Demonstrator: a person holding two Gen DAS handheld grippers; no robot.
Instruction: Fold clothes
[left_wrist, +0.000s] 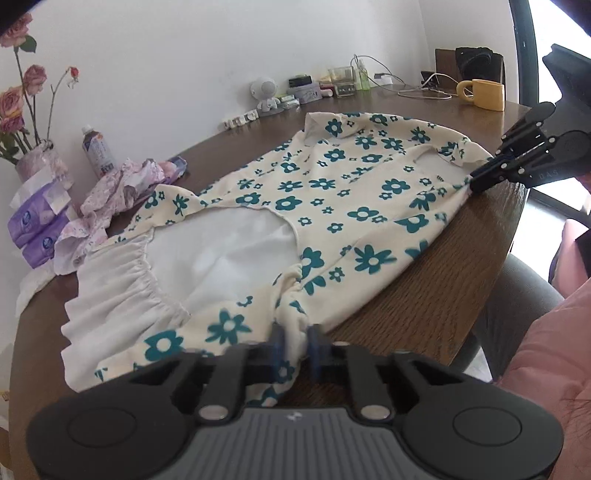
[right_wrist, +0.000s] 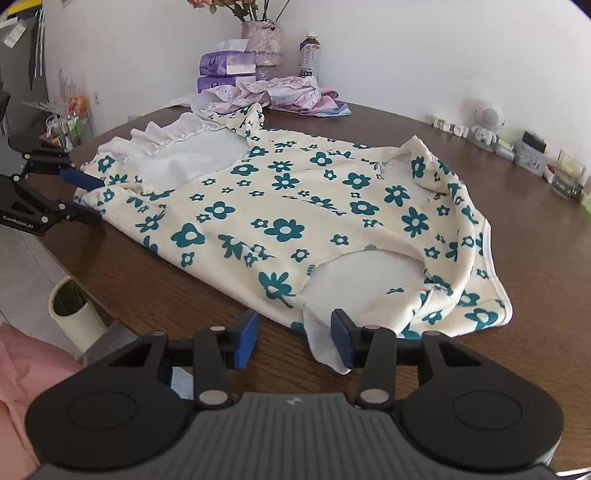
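The dress lies spread on the table. From the right wrist view, the vase, tissue packs and bottle stand behind it at 12 o'clock, with a pile of clothes just before them, and the toy robot sits at 2 o'clock. The left gripper is at the dress's edge at 9 o'clock, and the right gripper is at its near edge at 6 o'clock.

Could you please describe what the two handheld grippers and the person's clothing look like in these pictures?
Both are alike: the left gripper and right gripper have matte black linkage arms with silver pivot bolts, a grey ribbed body with a small white logo, and two round black side discs. The fingers carry blue pads. White lettering, GenRobot.AI, marks the left one's side. No cables show. The sleeve is pink.
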